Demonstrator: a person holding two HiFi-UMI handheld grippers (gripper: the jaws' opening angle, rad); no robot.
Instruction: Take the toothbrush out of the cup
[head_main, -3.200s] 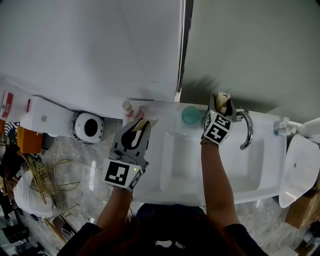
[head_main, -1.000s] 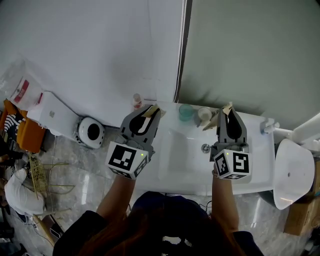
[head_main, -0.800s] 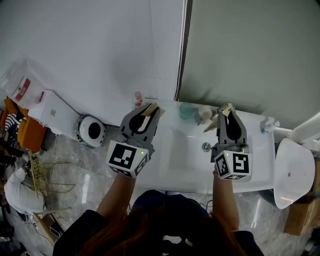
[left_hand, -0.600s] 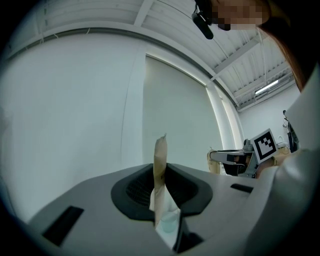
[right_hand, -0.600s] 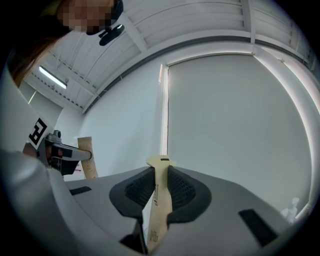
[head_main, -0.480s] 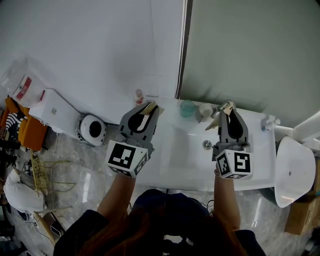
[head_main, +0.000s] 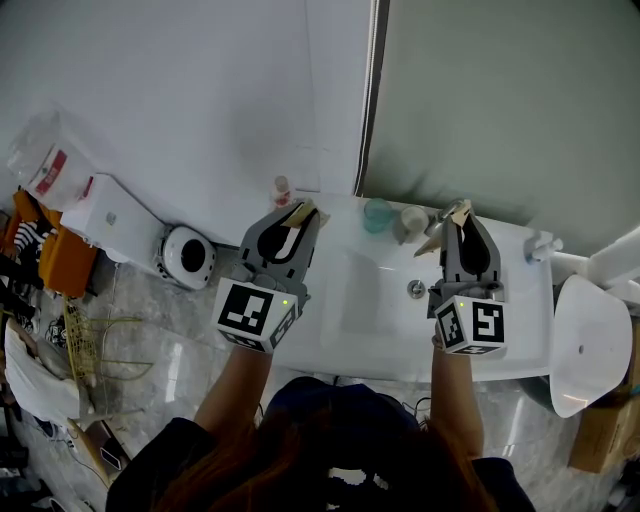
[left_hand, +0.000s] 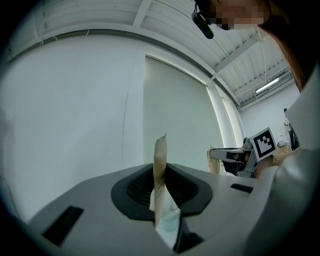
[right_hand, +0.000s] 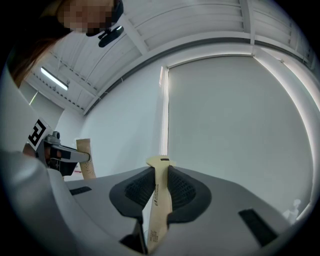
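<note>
The right gripper (head_main: 458, 212) is no longer pressing up against the back ledge of the white ceramic washbasin (head_main: 520, 310), where it was a few seconds ago. It is now hanging back over the basin's right side, and over the last second it is barely shifting. That retreat is leaving the small white cup (head_main: 412, 218) uncovered, standing on the ledge apart from the jaws. The jaws are staying closed, tan pads together, and a slim pale toothbrush (head_main: 432, 245) is jutting sideways from near their tip (it is thin enough that I am judging this, not seeing it plainly). So the toothbrush is looking already out of the cup, and the task is nearing its end.

The left gripper (head_main: 300, 212) is idling over the basin's left rim, its tan pads meeting on nothing. A translucent teal cup (head_main: 377, 214) is sitting just beside the white one, and a small pinkish bottle (head_main: 283, 190) is standing near the ledge's left end. Neither is getting in the way.
</note>
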